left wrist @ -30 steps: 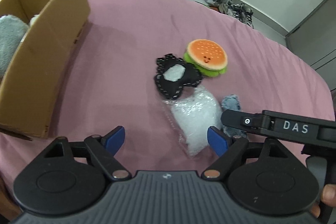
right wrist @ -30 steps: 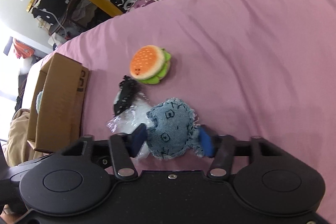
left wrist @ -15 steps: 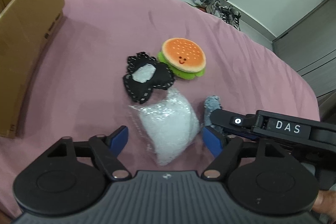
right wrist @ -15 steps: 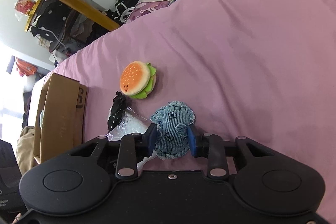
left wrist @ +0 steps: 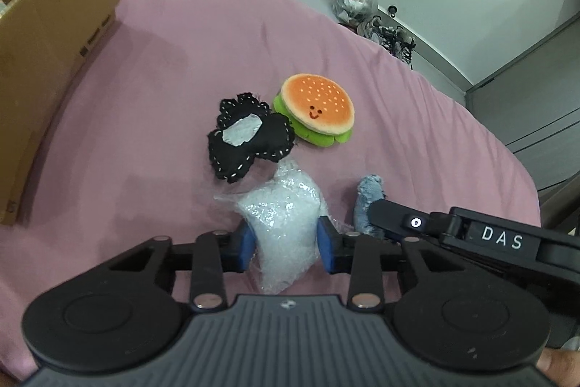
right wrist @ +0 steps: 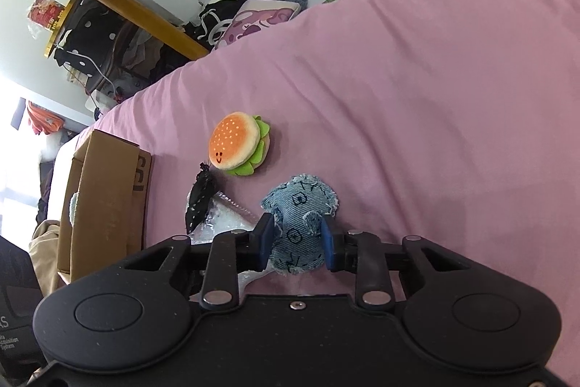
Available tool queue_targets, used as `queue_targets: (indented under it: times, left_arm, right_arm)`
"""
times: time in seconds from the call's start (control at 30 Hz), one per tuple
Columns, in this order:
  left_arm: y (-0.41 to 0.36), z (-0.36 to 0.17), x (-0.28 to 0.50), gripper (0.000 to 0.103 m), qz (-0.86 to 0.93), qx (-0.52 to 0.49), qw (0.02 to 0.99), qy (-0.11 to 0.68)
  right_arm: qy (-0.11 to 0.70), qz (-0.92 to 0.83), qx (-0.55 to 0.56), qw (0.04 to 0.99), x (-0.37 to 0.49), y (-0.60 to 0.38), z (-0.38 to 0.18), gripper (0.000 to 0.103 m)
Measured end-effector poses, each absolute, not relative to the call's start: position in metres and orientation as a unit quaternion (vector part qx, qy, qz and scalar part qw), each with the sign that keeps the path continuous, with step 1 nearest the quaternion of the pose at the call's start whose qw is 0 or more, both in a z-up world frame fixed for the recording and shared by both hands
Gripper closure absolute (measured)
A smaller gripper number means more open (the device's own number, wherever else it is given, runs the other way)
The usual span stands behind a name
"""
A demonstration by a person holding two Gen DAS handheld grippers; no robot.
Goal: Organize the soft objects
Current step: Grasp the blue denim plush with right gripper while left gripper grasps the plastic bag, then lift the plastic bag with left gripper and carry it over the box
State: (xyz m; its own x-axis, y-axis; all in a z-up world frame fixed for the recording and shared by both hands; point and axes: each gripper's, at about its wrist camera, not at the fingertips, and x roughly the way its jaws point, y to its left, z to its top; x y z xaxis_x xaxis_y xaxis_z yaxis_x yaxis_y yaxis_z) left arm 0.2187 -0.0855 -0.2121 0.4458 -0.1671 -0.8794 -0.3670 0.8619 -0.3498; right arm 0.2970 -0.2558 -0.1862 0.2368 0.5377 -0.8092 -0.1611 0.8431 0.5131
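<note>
The left hand-held gripper (left wrist: 283,243) is clamped on the clear bag (left wrist: 281,216), the right hand-held gripper (right wrist: 296,243) on the denim toy (right wrist: 299,223), both on the pink bed (right wrist: 435,104). Beyond lie the black toy (left wrist: 246,136), touching the burger (left wrist: 317,113); farther left stands the box (left wrist: 47,35).

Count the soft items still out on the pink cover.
4: bead bag in left gripper, denim pouch in right gripper, black pouch, burger plush. Box contents hidden.

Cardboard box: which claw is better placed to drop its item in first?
Left, probably. The left claw grips the clear bag on the cardboard box side; the right claw, holding the denim pouch, sits farther off.
</note>
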Motion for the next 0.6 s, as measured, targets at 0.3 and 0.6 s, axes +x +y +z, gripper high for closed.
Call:
queue_targets:
  times: [0.3,0.6]
  left_arm:
    - [-0.085,-0.187,0.206,0.071,0.062,-0.238,0.824,0.510]
    - [-0.081,-0.164,0.195,0.071,0.056,-0.218,0.838,0.497]
  right_arm:
    - [0.558,0.220,0.175,0.780,0.289,-0.259,-0.176,0.076]
    - [0.537,0.227,0.170,0.795,0.280,-0.256,-0.163,0.076]
